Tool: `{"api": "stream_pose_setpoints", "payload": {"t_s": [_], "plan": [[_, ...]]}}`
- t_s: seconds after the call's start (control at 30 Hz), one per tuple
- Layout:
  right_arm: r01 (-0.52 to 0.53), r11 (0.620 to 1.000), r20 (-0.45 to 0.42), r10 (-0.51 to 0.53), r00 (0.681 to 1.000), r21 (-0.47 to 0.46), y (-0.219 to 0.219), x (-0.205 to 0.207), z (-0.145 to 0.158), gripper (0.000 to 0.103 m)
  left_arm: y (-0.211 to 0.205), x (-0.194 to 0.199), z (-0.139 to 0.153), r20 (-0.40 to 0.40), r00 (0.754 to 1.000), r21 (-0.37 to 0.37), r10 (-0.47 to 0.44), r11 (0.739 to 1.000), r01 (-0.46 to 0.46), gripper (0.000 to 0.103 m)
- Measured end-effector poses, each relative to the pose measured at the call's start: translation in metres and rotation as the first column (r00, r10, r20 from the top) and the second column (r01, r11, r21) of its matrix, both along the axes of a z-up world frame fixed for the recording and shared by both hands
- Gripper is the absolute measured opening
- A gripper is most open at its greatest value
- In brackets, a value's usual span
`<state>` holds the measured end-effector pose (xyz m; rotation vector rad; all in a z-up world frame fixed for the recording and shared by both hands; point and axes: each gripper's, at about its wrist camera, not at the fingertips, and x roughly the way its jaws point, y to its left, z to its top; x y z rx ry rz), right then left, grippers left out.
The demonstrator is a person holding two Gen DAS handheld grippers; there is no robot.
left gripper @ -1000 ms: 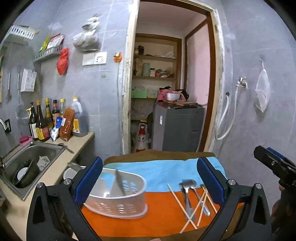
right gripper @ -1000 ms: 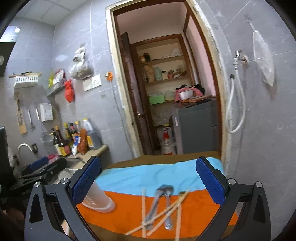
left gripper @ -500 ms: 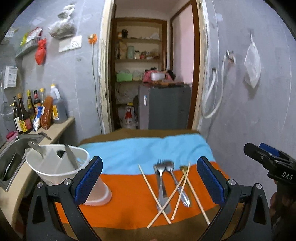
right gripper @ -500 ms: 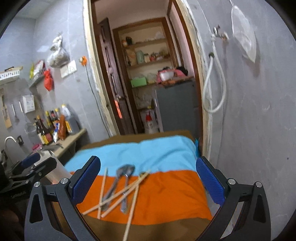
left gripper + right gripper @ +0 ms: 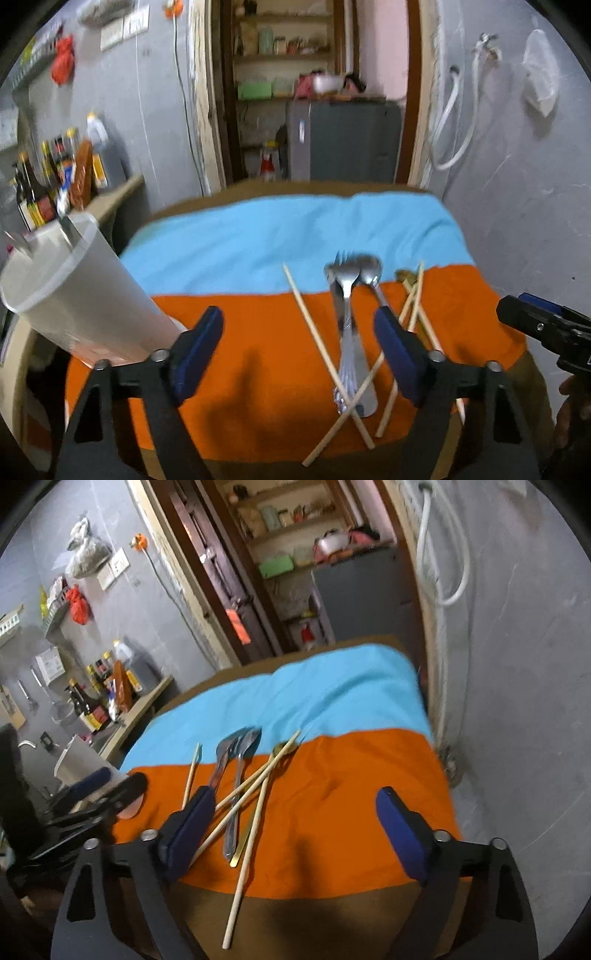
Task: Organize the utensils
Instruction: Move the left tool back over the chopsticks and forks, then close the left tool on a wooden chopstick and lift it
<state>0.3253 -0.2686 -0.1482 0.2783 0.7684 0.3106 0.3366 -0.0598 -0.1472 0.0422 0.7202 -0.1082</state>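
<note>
Steel fork (image 5: 345, 291), spoons and chopsticks (image 5: 314, 332) now loom nearer as the left gripper (image 5: 298, 345) and right gripper (image 5: 295, 823), jaws narrowing yet empty, descend toward the desk (image 5: 351, 812) for a first pick.

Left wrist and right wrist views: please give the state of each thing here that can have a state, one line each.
Left gripper: open, empty, jaws just closing.
Right gripper: open, empty, jaws just closing.
White plastic utensil holder: upright on the cloth, some utensils inside.
Steel fork: lying flat on a steel spoon.
Wooden chopsticks: scattered, crossing each other.
Orange and blue cloth: spread flat.
</note>
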Motion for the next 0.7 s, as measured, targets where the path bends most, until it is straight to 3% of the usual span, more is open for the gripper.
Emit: {"api": "stream_pose_setpoints", "payload": {"t_s": [0.2,0.27,0.53,0.7], "plan": [[-0.072,0.997,-0.057,0.072,0.996,0.003,0.017,0.018,-0.010,0.056,0.010,0.029,-0.026,-0.158,0.987,-0.059,0.026,0.998,-0.035,0.033],[-0.093,0.996,-0.082,0.092,0.992,-0.009,0.023,0.022,-0.014,0.047,0.012,0.036,-0.032,-0.205,0.978,-0.077,0.030,0.996,-0.047,0.027],[-0.122,0.991,-0.150,0.113,0.982,-0.049,0.036,0.035,-0.023,0.025,0.014,0.053,-0.033,-0.265,0.964,-0.133,0.001,0.990,-0.038,0.018],[-0.142,0.988,-0.196,0.127,0.972,-0.066,0.044,0.042,-0.029,0.020,0.010,0.066,-0.037,-0.331,0.944,-0.168,-0.021,0.985,-0.037,0.016]]}}
